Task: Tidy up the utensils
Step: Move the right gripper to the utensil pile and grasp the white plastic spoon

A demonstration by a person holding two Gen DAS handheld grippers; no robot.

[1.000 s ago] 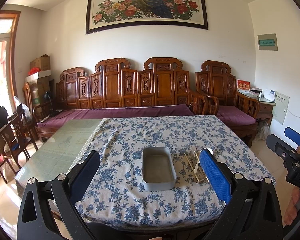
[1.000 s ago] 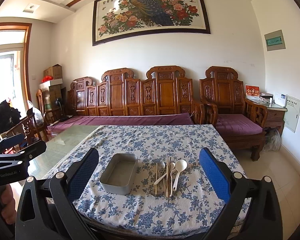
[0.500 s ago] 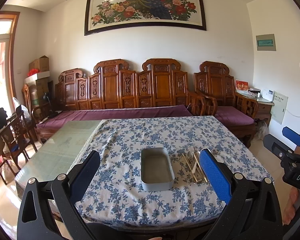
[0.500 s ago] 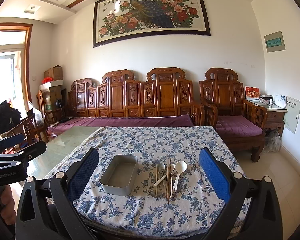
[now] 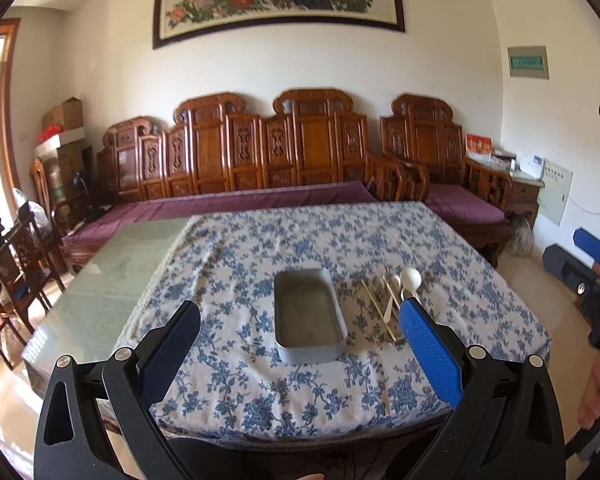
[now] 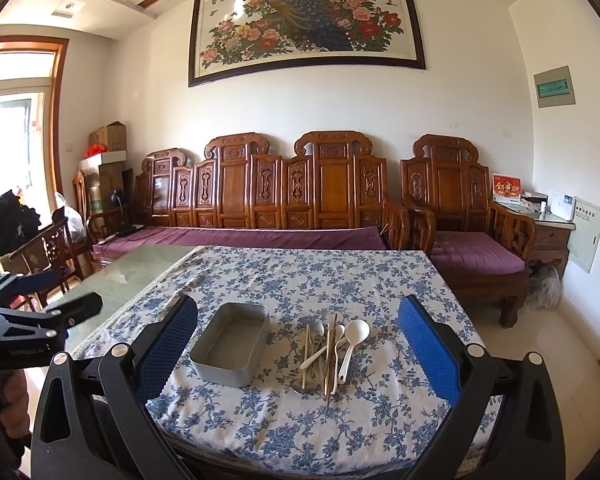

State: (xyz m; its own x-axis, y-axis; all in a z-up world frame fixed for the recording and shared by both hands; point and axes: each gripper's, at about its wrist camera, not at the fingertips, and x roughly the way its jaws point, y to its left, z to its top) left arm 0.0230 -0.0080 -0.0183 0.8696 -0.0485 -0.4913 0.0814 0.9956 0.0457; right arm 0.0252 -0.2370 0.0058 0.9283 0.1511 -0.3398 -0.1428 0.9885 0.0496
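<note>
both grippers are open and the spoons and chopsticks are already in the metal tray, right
Not quite. Both grippers, left and right, are open, but the tray is empty. The spoons and chopsticks lie on the tablecloth beside it, as the right wrist view shows.

Both wrist cameras look from beyond the near edge of the table, facing its far edge. The left view sits left of the right view. Both share the metal tray and utensil pile near the near edge.
</note>
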